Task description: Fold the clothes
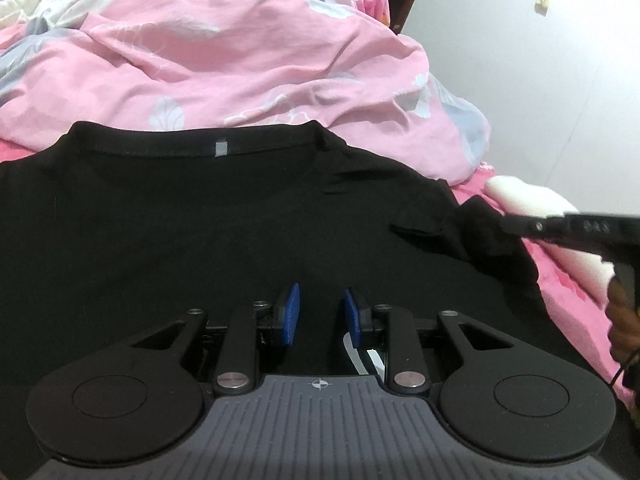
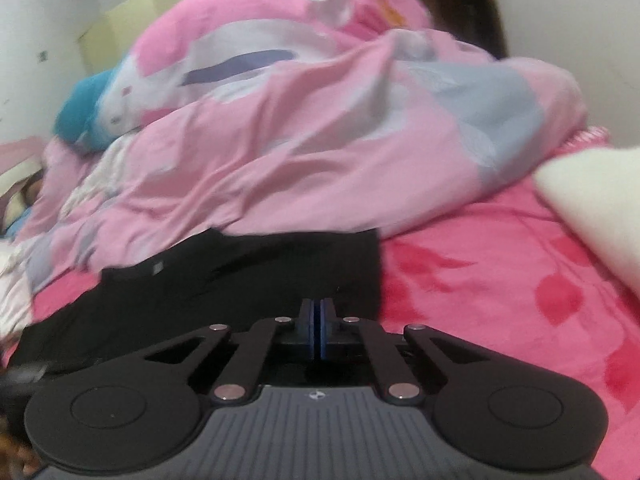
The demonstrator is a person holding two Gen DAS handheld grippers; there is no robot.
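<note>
Your black T-shirt (image 1: 200, 220) lies spread flat on the bed (image 2: 500, 280), which wears a bright pink floral sheet, with its collar toward the heaped pink duvet (image 1: 220, 52) bunched along the far side. Your left gripper (image 1: 318, 316) hangs low over the middle of the shirt with its blue pads (image 1: 290, 312) parted and nothing pinched between them, so it is released. Your right gripper (image 2: 319, 330) is clenched, its pads pressed flat together; whether any cloth is caught between them you cannot tell. It sits at the shirt's edge nearest the bare sheet, where the sleeve (image 1: 480, 232) is rucked up. A white pillow (image 2: 600, 216) lies near the bed's edge beyond that sleeve.
</note>
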